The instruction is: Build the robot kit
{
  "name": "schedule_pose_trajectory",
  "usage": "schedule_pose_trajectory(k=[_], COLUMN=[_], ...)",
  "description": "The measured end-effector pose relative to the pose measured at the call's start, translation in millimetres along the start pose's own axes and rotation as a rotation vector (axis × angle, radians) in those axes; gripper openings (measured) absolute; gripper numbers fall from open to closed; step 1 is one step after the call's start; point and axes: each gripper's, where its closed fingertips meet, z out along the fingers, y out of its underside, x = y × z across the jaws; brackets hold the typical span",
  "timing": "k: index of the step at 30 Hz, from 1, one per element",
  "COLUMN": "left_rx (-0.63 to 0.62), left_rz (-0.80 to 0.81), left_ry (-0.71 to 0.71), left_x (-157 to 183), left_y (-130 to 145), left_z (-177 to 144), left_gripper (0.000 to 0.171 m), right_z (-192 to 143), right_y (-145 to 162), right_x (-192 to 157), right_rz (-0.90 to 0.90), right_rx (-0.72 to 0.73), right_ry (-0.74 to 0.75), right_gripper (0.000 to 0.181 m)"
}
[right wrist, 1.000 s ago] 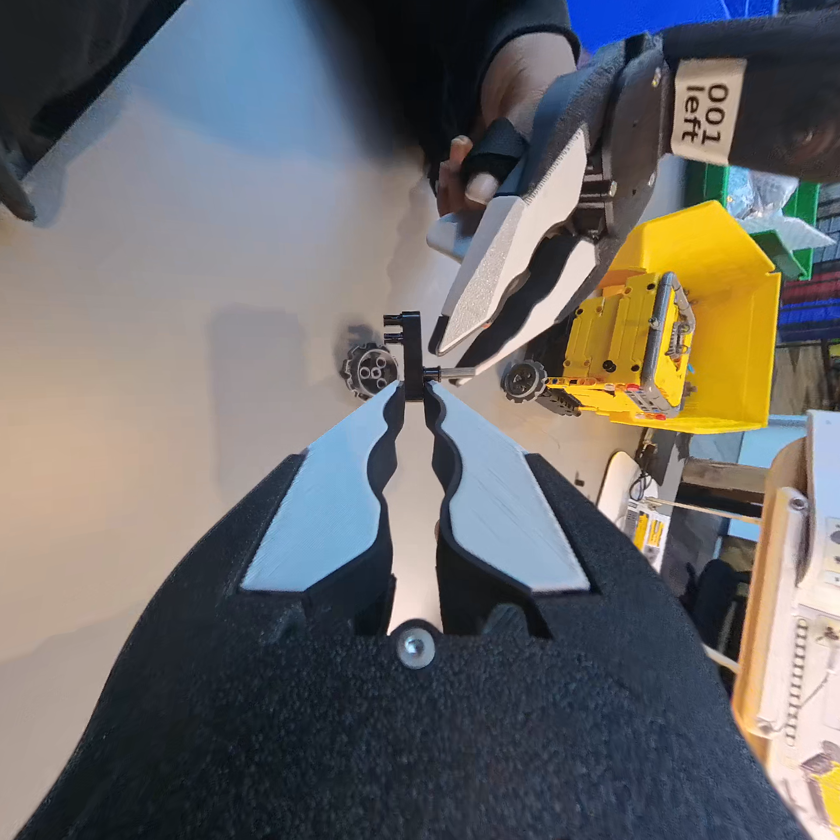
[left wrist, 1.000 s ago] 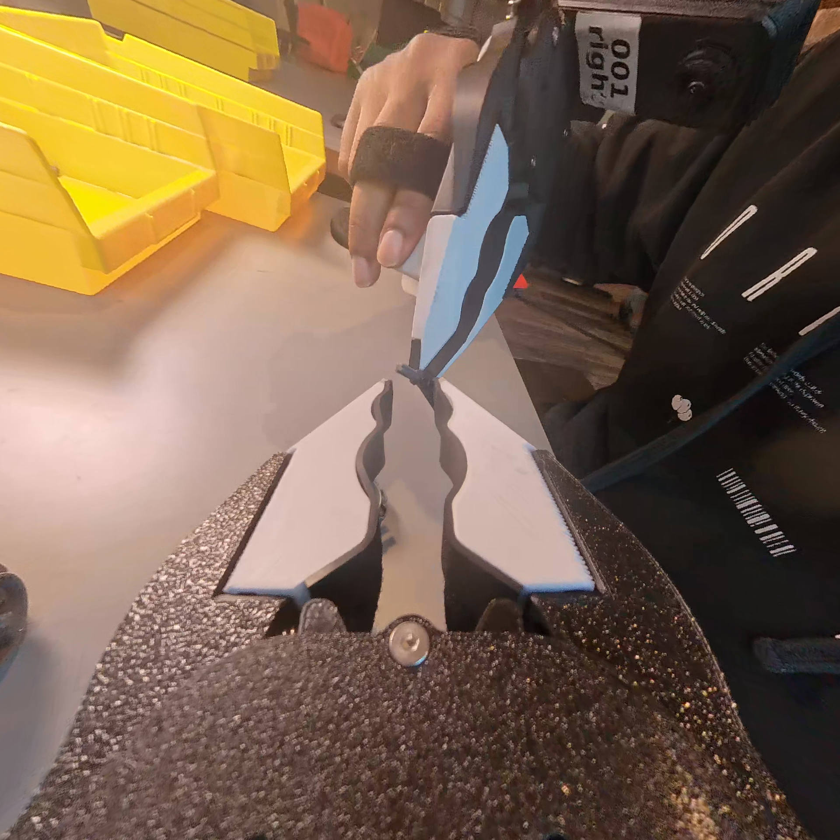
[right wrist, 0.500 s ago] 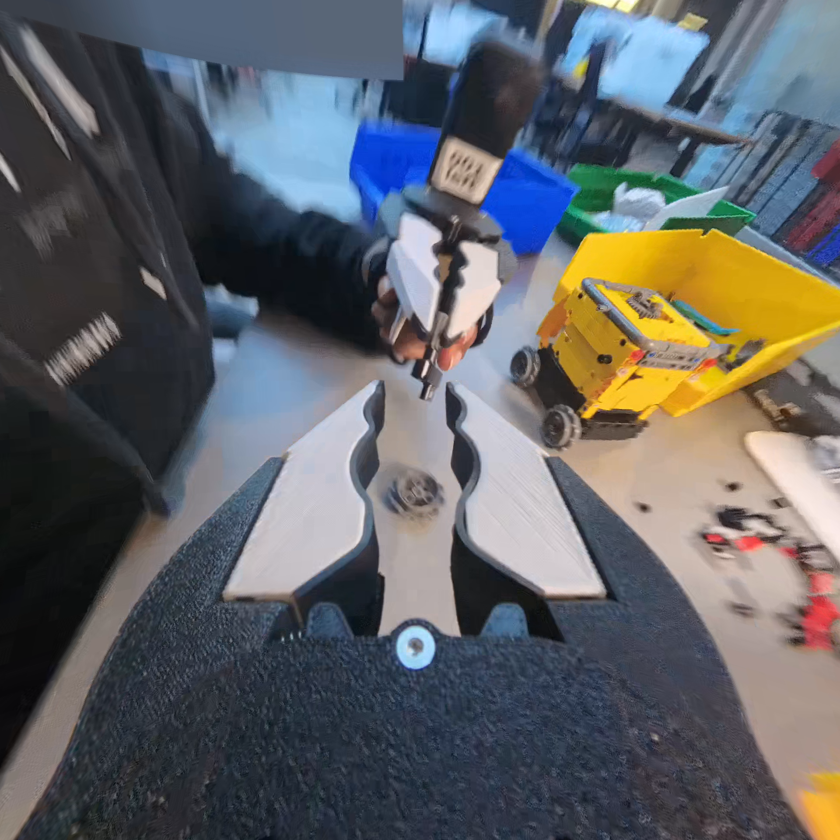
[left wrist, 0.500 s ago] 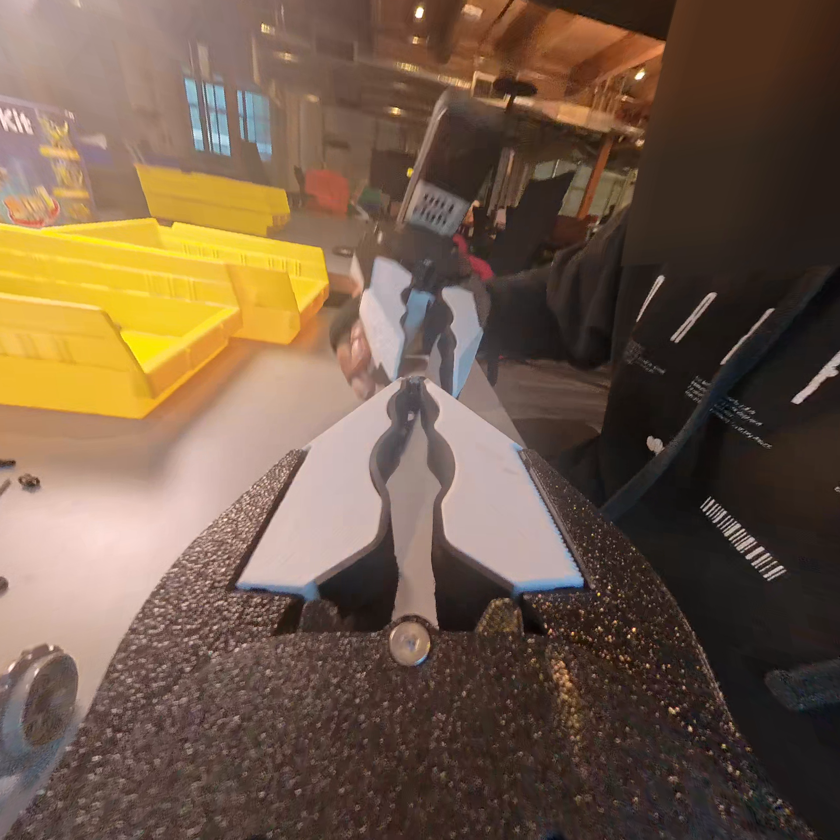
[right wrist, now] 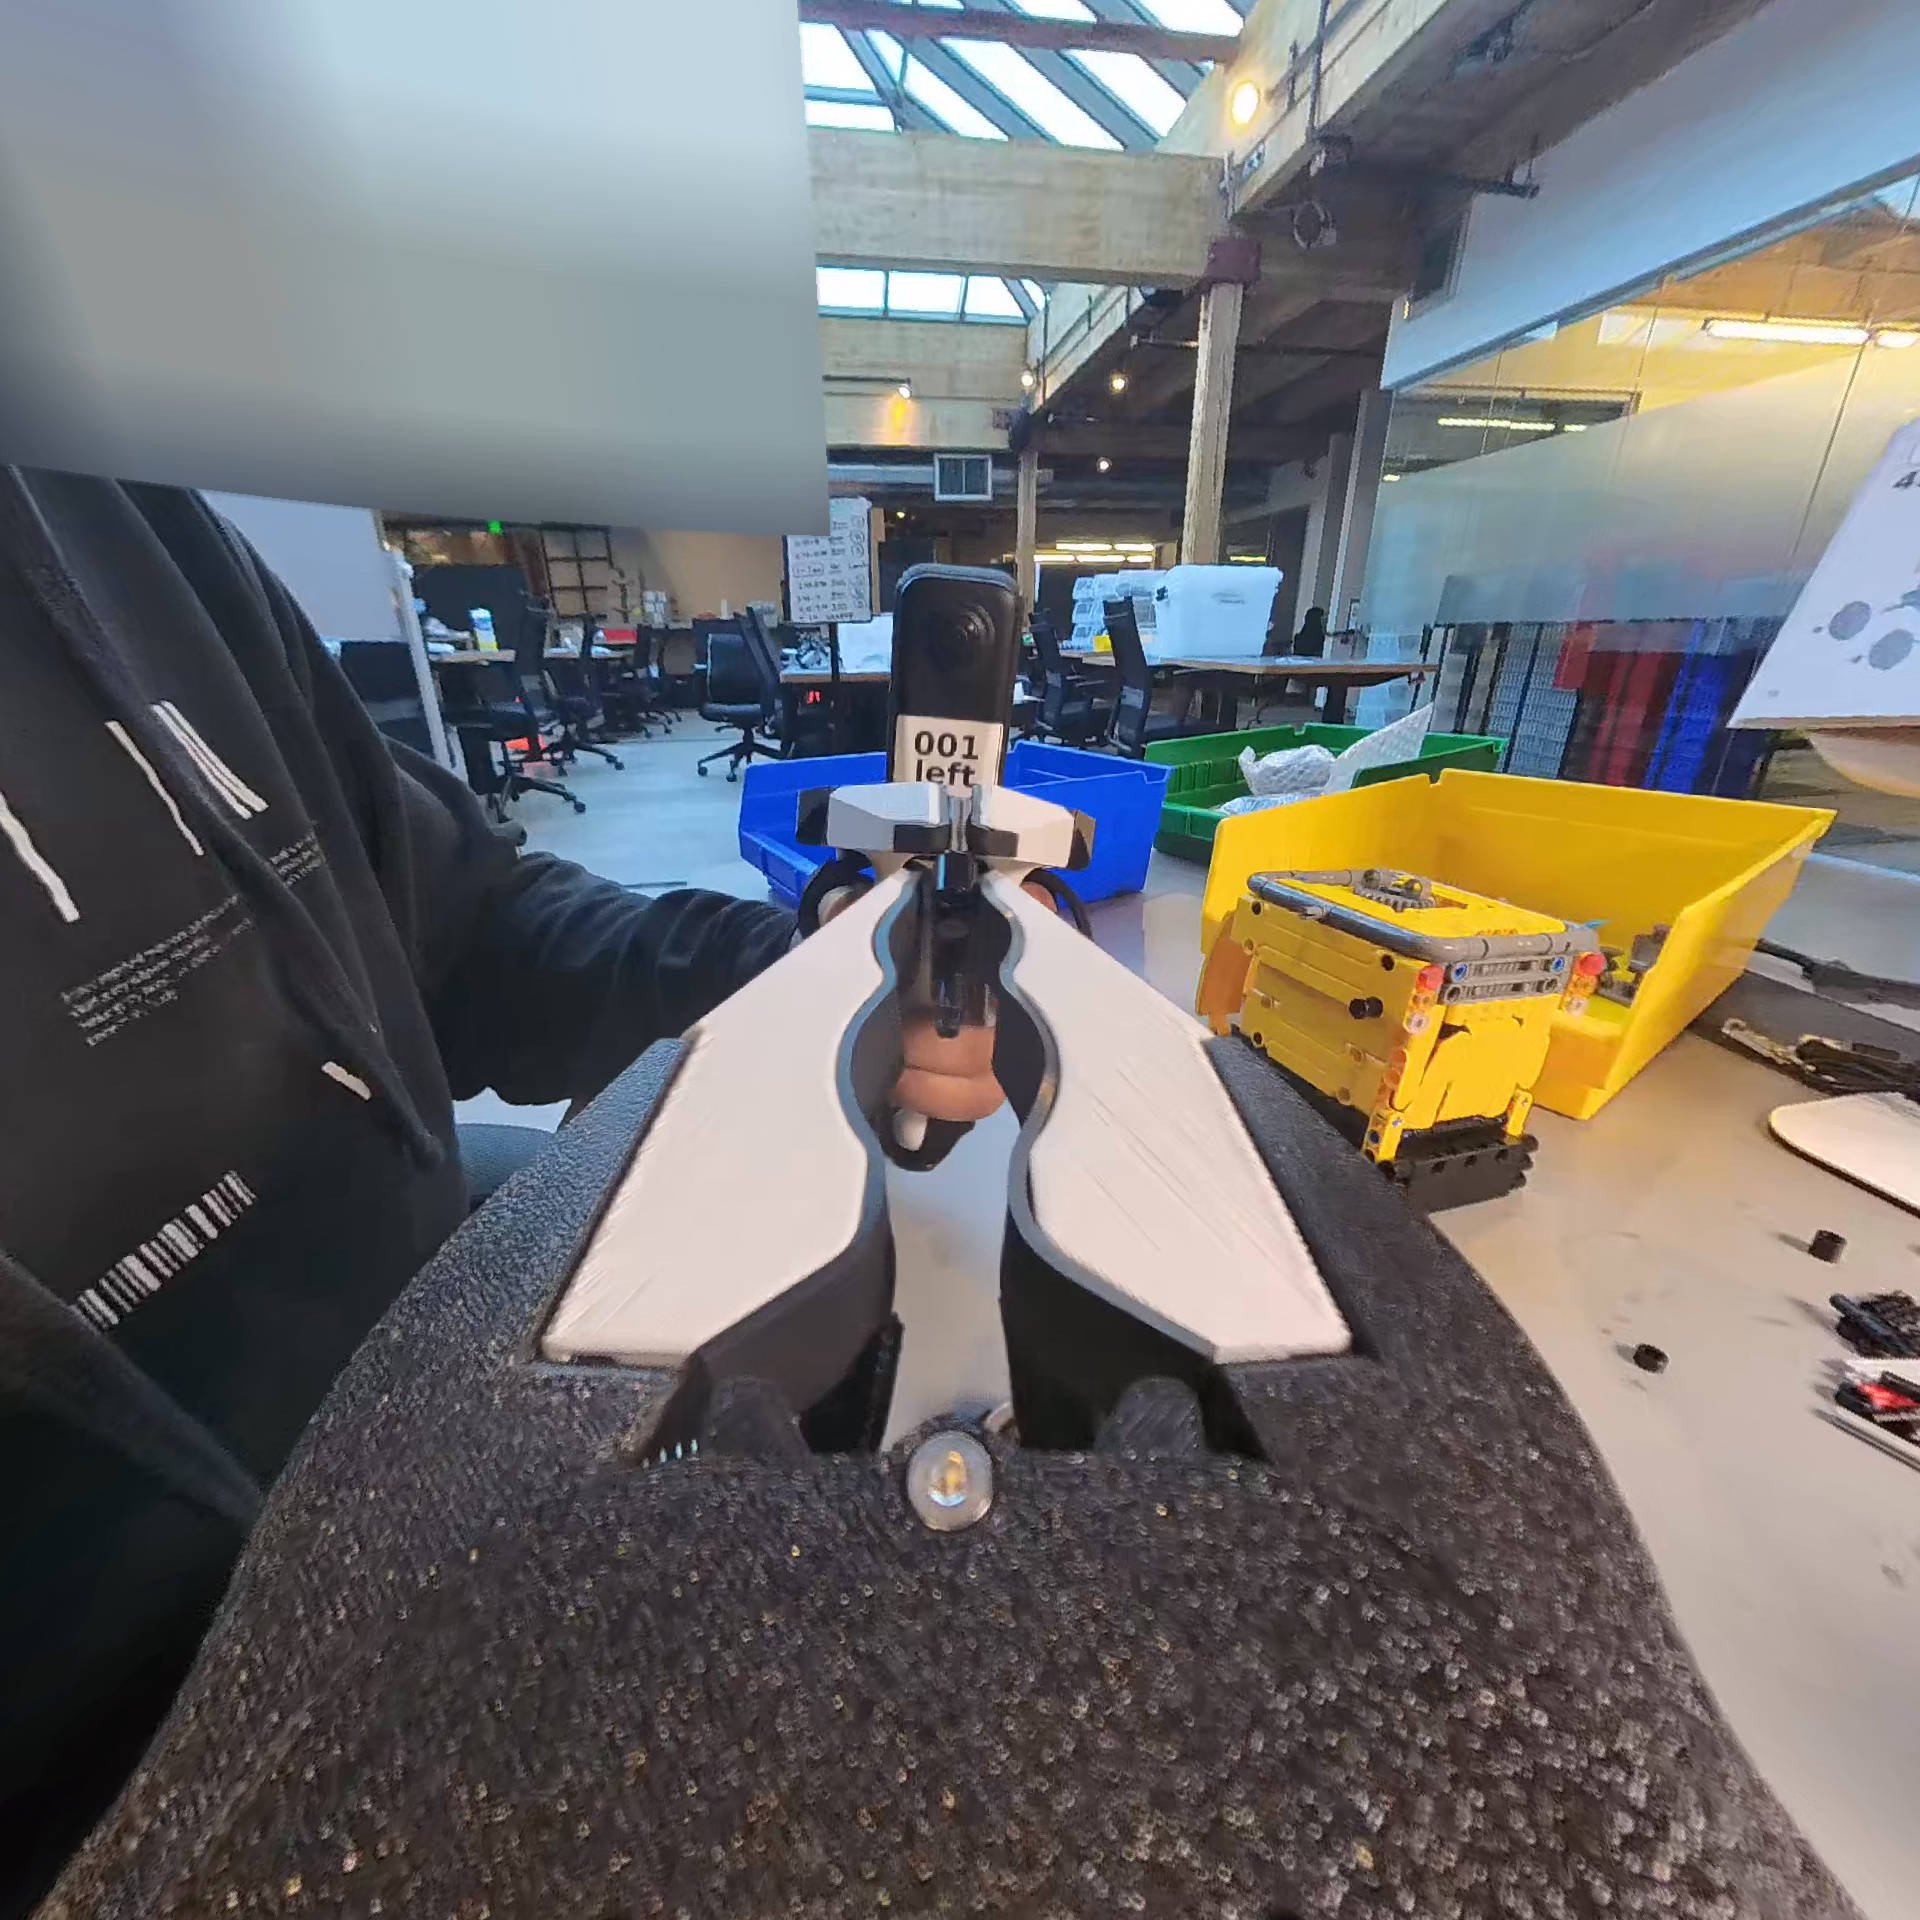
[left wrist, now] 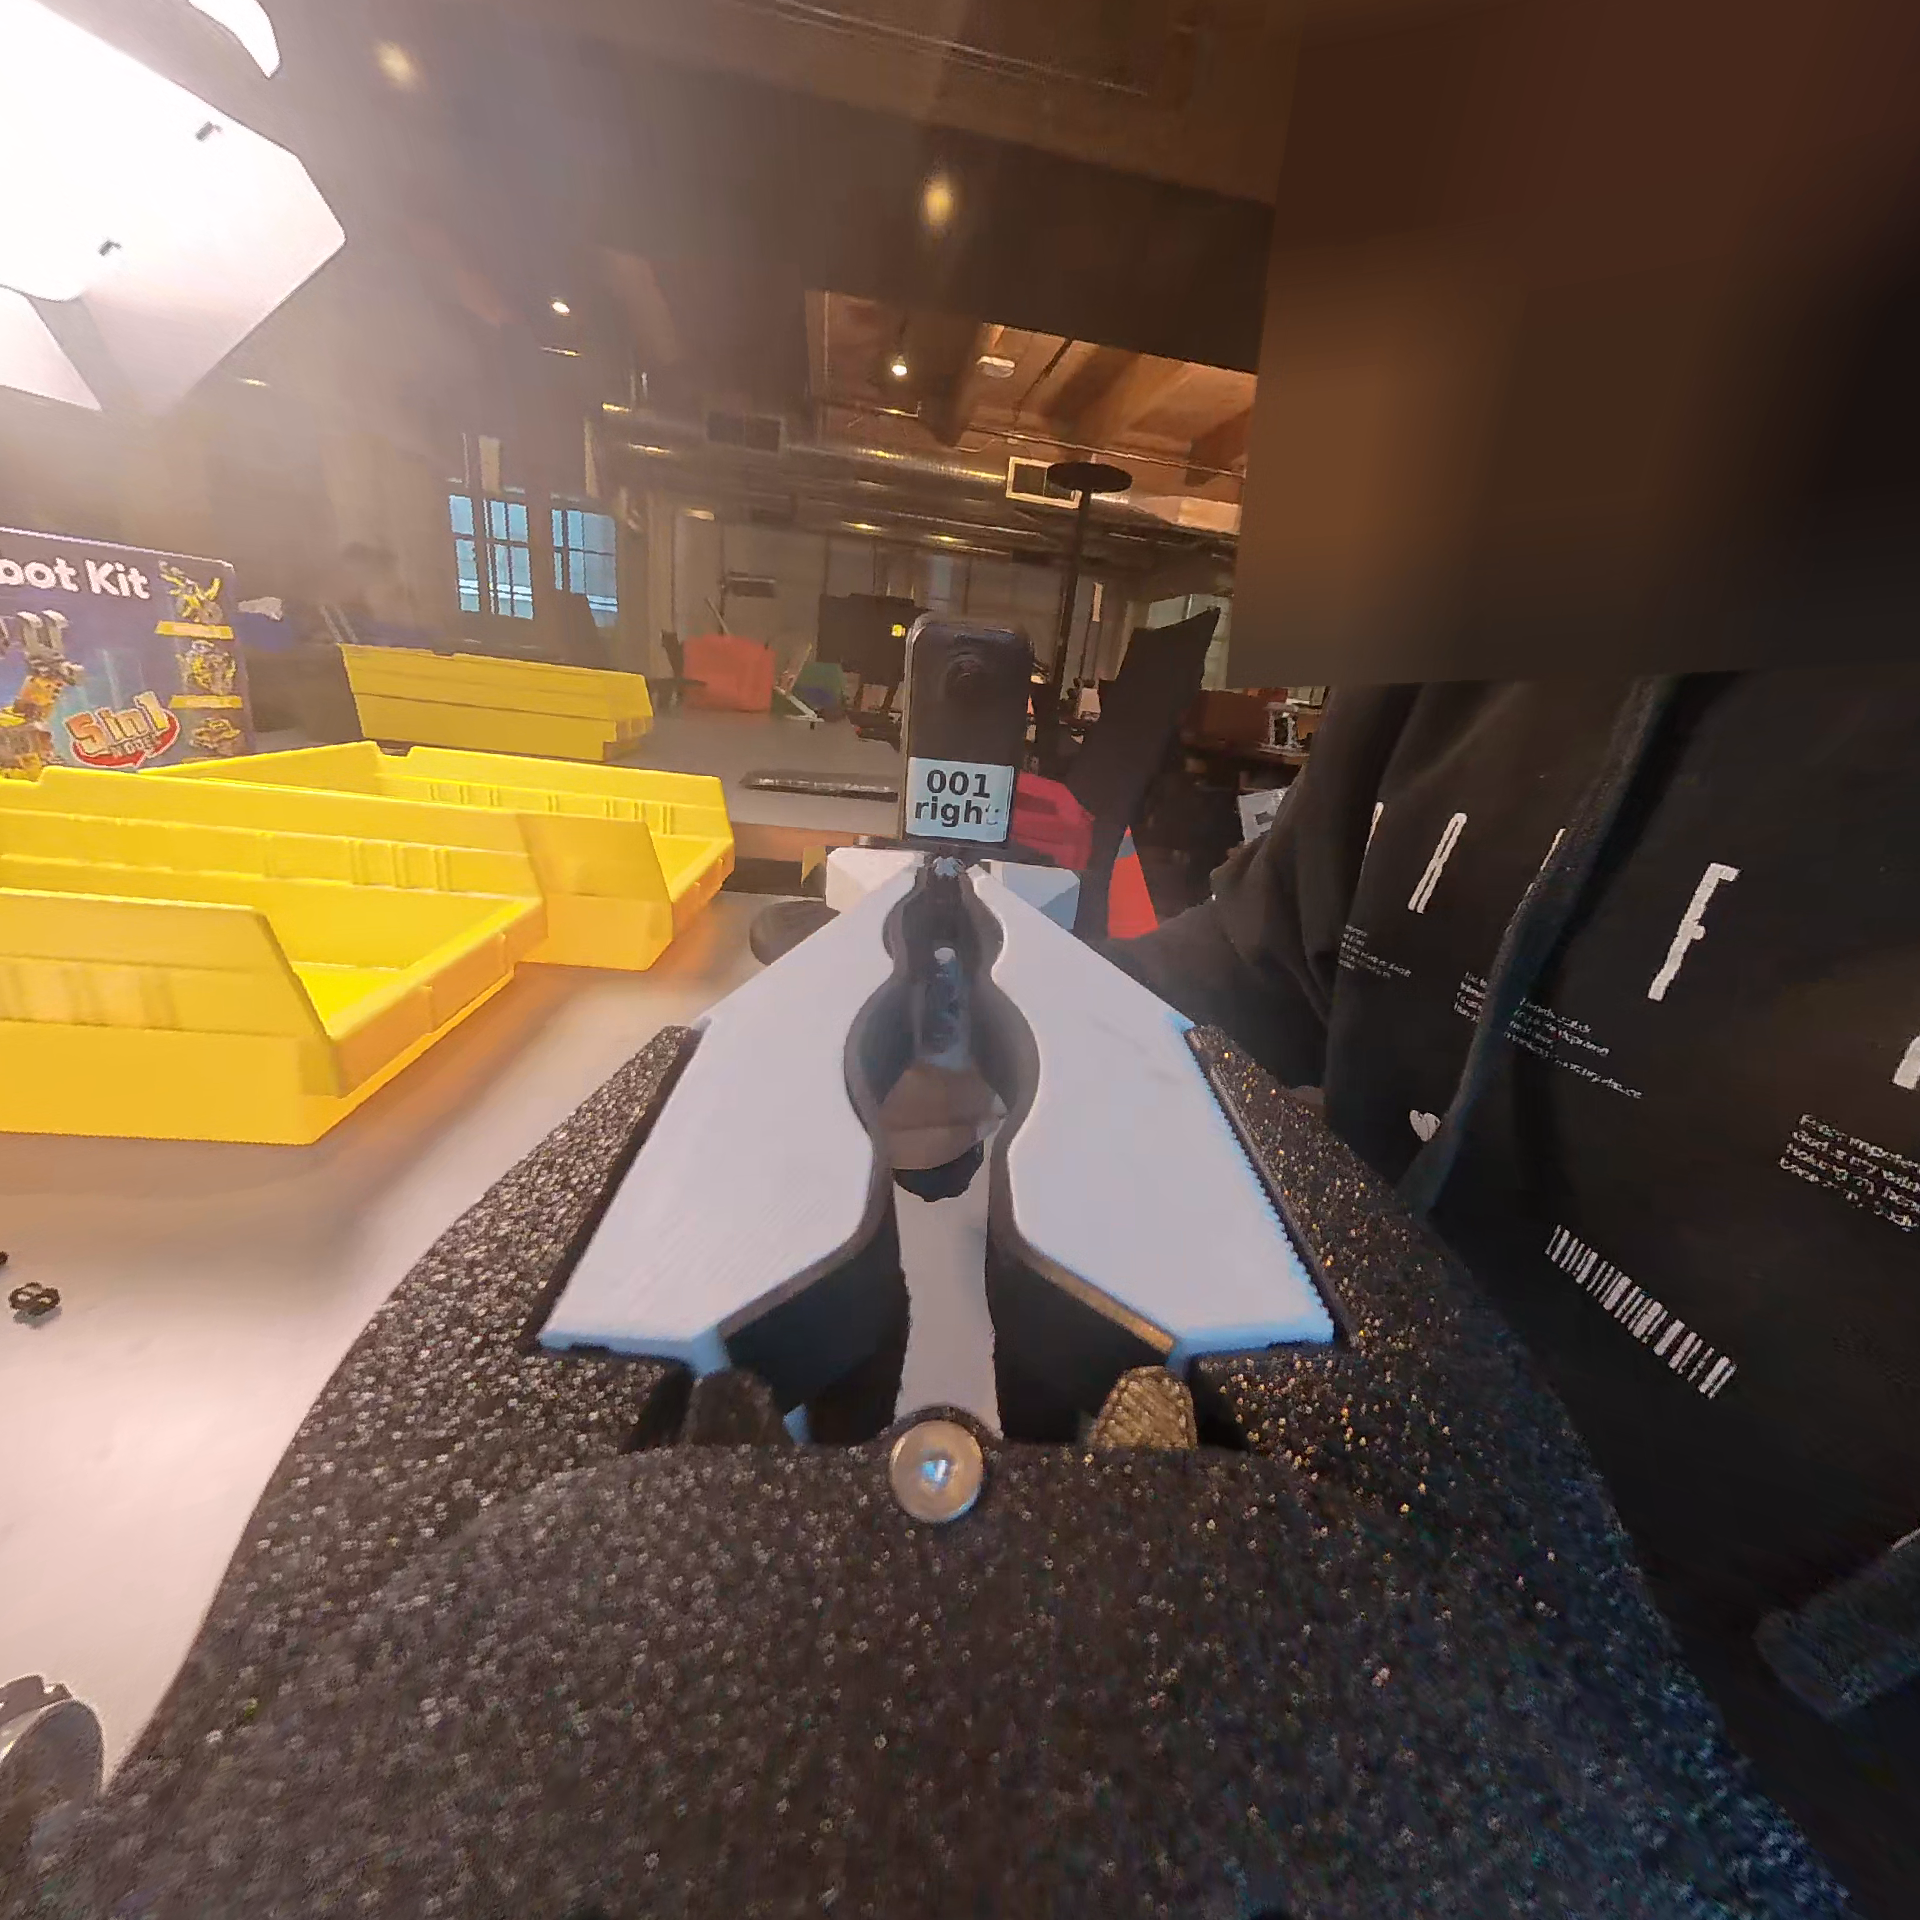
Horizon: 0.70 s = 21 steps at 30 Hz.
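My two grippers are raised above the grey table [left wrist: 208, 1351] and point at each other, tip to tip. My left gripper [left wrist: 940, 878] is shut on the top of a small black brick part [left wrist: 943, 987], which hangs down between the two. In the right wrist view, my right gripper [right wrist: 951, 883] has its tips closed around the same black part [right wrist: 948, 966]. The left gripper [right wrist: 951, 826] shows head-on just beyond it. A hand [right wrist: 940, 1081] shows below the part.
A person in a black hoodie [left wrist: 1610, 1039] stands close. Yellow bins [left wrist: 260, 997] and a kit box [left wrist: 114, 665] are at the left. A yellow brick vehicle [right wrist: 1382, 997], yellow bin [right wrist: 1558, 862], blue bin [right wrist: 1091, 800] and loose small parts [right wrist: 1870, 1330] lie at the right. Less than 4 cm separates the two grippers' tips. The yellow brick vehicle [right wrist: 1382, 997] is about 20 cm from both grippers' fingertips.
Both grippers have swung up from the table to level and now face each other. My right gripper was open half a second ago and has closed again on the black part.
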Motion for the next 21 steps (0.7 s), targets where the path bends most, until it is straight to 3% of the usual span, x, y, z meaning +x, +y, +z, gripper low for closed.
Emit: schedule_pose_trajectory(k=[6, 10, 16, 21], left_rx=[0.007, -0.076, -0.317, -0.627], left_rz=[-0.014, -0.001, 0.129, 0.155], left_ry=[-0.004, -0.039, -0.165, -0.167], left_x=[-2, -8, -28, -33], left_y=[-2, 9, 35, 87], left_z=[-2, -4, -18, -30], left_gripper=[0.002, 0.002, 0.021, 0.033], right_z=[2, -3, -23, -44], right_y=[-2, 5, 25, 67], right_x=[3, 9, 23, 30], right_rz=[-0.026, -0.052, -0.071, -0.049], right_rx=[-0.01, -0.112, -0.355, -0.656], right_ry=[0.016, 0.017, 0.025, 0.012], right_gripper=[0.007, 0.007, 0.006, 0.007])
